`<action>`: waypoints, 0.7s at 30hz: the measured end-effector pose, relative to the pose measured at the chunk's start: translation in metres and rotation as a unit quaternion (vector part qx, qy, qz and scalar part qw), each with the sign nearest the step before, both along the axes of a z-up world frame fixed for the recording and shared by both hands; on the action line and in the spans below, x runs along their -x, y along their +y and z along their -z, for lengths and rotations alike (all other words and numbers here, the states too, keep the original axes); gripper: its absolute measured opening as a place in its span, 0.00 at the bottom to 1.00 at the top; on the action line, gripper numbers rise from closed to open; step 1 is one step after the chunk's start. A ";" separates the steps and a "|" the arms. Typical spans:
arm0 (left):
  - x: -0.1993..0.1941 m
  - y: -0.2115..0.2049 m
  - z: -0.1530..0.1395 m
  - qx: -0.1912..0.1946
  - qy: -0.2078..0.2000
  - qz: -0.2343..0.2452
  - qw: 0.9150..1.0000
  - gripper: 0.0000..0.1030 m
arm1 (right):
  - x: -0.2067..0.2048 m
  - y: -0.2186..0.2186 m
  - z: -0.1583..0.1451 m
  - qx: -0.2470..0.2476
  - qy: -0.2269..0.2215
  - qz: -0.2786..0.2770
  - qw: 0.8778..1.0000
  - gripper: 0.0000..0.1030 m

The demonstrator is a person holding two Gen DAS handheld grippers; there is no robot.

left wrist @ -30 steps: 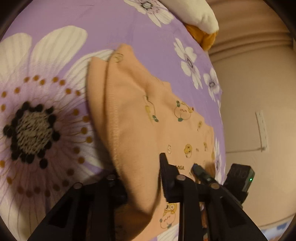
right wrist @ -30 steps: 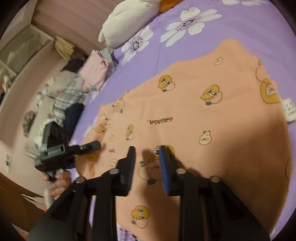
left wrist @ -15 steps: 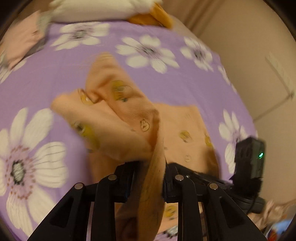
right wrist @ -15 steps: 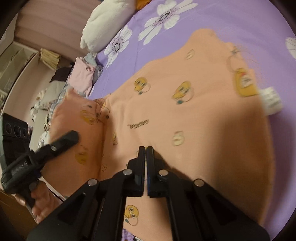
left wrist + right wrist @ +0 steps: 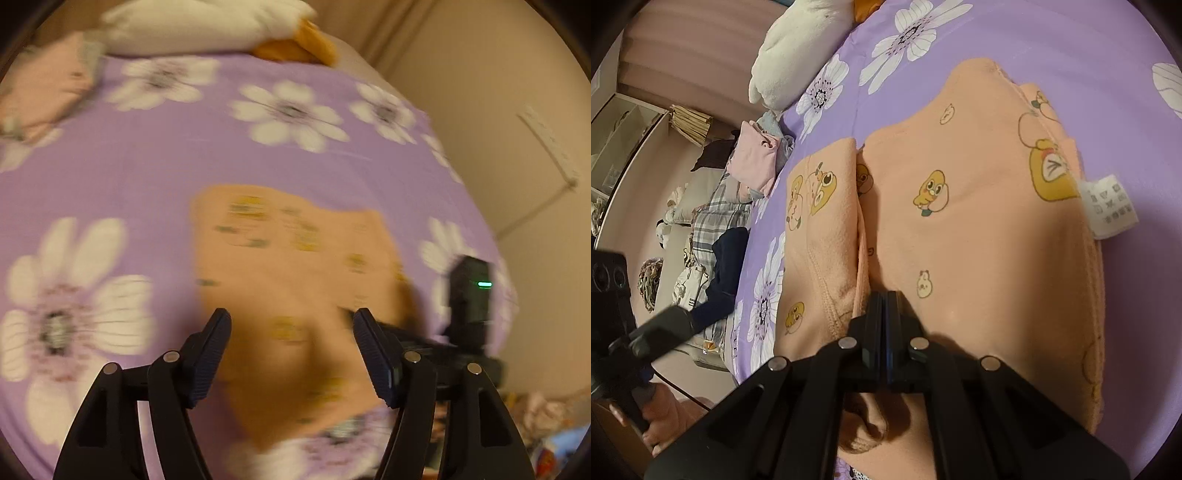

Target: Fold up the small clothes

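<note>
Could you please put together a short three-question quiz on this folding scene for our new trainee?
1. True or false: the left tongs grip the garment.
2. What pokes out at the garment's edge? A) care label B) button C) zip
3. On what does the garment lie?

Key
1. False: their jaws have just been opening and stand apart above the cloth, nothing between them.
2. A: the white label.
3. A purple flowered bedspread. The right tongs are shut, resting by the fold.
</note>
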State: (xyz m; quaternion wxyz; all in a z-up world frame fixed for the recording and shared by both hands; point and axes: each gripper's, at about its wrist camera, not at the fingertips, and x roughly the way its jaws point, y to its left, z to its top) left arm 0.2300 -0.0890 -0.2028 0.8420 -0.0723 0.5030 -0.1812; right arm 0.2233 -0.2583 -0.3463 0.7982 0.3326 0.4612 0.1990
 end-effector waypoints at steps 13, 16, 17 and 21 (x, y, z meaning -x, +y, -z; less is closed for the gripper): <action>0.015 0.064 0.078 0.087 0.054 -0.037 0.994 0.66 | -0.016 -0.012 -0.003 -0.141 -0.005 -0.018 0.990 0.43; 0.018 0.052 0.076 0.086 0.060 -0.011 0.994 0.66 | -0.027 -0.005 0.000 -0.197 -0.006 -0.047 0.979 0.58; 0.021 0.050 0.074 0.095 0.062 0.003 0.994 0.66 | -0.029 -0.003 0.002 -0.216 -0.004 -0.056 0.975 0.59; 0.035 0.032 0.068 0.129 0.072 0.071 0.986 0.66 | -0.028 -0.003 0.001 -0.219 0.001 -0.051 0.974 0.59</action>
